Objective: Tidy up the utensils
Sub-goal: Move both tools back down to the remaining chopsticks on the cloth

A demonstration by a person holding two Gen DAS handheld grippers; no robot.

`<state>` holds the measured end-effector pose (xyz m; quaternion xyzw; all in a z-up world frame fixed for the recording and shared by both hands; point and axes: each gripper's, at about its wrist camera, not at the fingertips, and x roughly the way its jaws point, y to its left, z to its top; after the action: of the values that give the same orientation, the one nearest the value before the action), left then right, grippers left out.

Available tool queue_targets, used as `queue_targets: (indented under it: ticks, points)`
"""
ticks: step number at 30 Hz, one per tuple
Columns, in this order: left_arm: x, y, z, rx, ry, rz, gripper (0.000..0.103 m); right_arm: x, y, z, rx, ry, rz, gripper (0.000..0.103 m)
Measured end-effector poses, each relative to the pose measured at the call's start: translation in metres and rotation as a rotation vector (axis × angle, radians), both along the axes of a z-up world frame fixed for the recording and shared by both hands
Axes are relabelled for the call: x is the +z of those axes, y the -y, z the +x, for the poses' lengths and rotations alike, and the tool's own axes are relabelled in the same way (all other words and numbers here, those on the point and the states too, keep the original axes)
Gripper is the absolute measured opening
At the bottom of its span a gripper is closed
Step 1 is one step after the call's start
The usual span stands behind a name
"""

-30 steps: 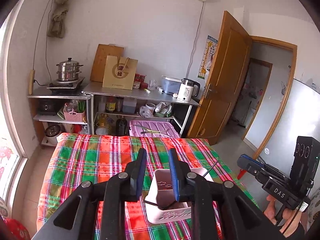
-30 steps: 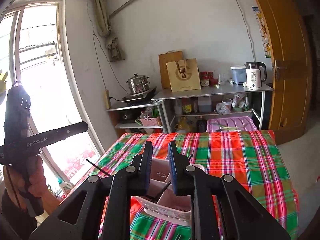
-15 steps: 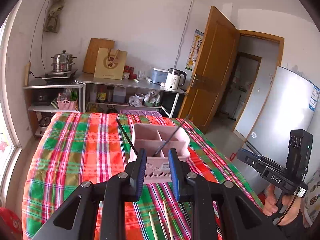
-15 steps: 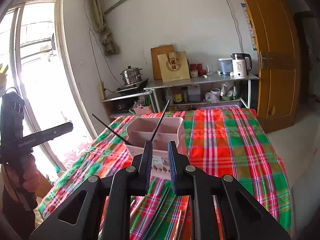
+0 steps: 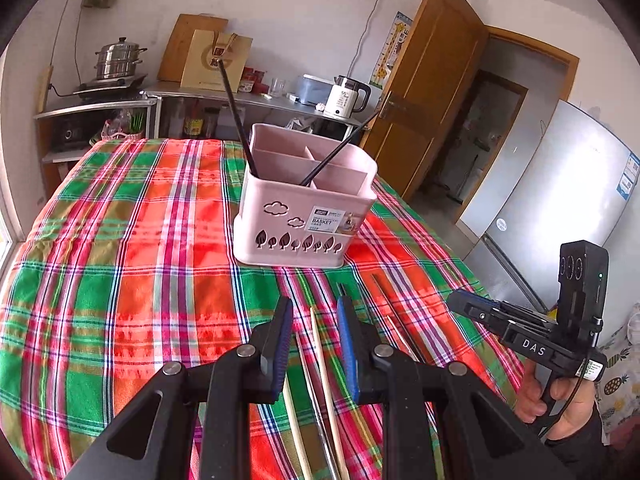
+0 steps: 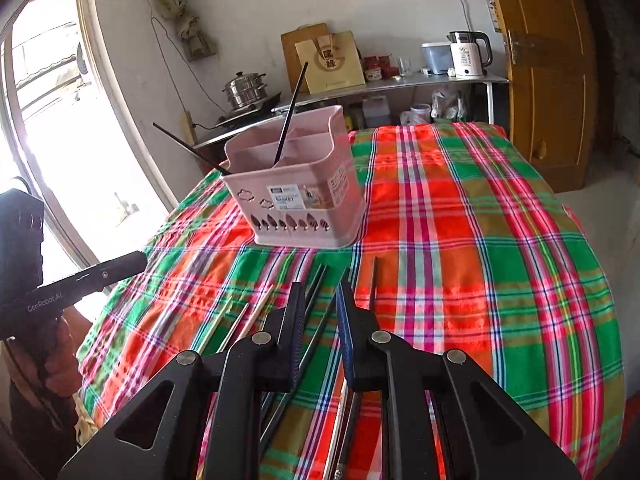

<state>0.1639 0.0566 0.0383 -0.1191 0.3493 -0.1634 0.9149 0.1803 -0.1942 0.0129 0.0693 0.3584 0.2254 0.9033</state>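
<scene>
Both claws hang low over the near end of the table, and neither has anything in it. The left gripper is part-way open, its fingers straddling a pale wooden chopstick without touching it as far as I can tell. The right gripper is part-way open too, with dark chopsticks lying under the gap.

Here's the risk: the sticks lie tightly bunched on the checked tablecloth, nearly parallel, some touching. Close on one and a neighbour could get pinched along with it, or roll off to the side. They're thin and lie flat on soft cloth, so the fingers may skid over the top or snag the fabric instead. The two claws are working close to one another, too, so a careless reach could bump them.

The pink basket stands upright further up the table, just beyond the sticks, divided into compartments. Two black chopsticks already lean out of it, splayed left and right. A clumsy drop could knock those or tip the basket.
</scene>
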Motion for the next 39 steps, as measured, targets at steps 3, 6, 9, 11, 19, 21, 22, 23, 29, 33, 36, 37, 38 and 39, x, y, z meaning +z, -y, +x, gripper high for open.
queue_targets:
  ticks: [3,6,9,11,19,21,22,23,29,33,36,37,38,39]
  points:
    - [-0.005,-0.003,0.001,0.007,-0.013,-0.009,0.022,-0.017,-0.010,0.003,0.019,-0.054,-0.021,0.016]
    - [-0.009,-0.006,0.004,0.012,-0.025,-0.019,0.022,-0.036,-0.019,0.012,0.023,-0.112,-0.047,0.016]
    - [-0.010,-0.009,0.005,0.015,-0.029,-0.023,0.022,-0.050,-0.024,0.021,0.023,-0.153,-0.068,0.016]
    - [-0.011,-0.010,0.006,0.016,-0.030,-0.024,0.022,-0.056,-0.027,0.025,0.019,-0.167,-0.085,0.016]
    - [-0.015,-0.010,0.013,0.006,-0.042,-0.025,0.022,-0.067,-0.037,0.037,0.015,-0.195,-0.126,0.016]
    - [-0.017,-0.009,0.015,0.004,-0.046,-0.021,0.022,-0.067,-0.037,0.038,0.015,-0.195,-0.127,0.016]
    - [-0.018,-0.009,0.015,0.003,-0.049,-0.020,0.022,-0.066,-0.037,0.038,0.016,-0.196,-0.129,0.016]
    - [-0.019,-0.008,0.016,0.002,-0.052,-0.020,0.022,-0.066,-0.039,0.040,0.018,-0.197,-0.135,0.016]
    - [-0.024,0.000,0.021,-0.014,-0.070,-0.013,0.022,-0.050,-0.032,0.038,0.006,-0.148,-0.138,0.016]
    - [-0.028,0.015,0.032,-0.044,-0.092,-0.001,0.022,-0.042,-0.018,0.044,-0.039,-0.107,-0.182,0.016]
    - [-0.036,0.031,0.046,-0.077,-0.135,0.009,0.022,-0.049,-0.012,0.054,-0.051,-0.121,-0.207,0.016]
    - [-0.040,0.037,0.051,-0.092,-0.152,0.013,0.022,-0.053,-0.010,0.058,-0.051,-0.130,-0.215,0.016]
    - [-0.043,0.043,0.056,-0.101,-0.167,0.021,0.022,-0.056,-0.009,0.060,-0.049,-0.140,-0.221,0.016]
    - [-0.047,0.048,0.061,-0.104,-0.180,0.033,0.022,-0.058,-0.009,0.062,-0.044,-0.148,-0.222,0.016]
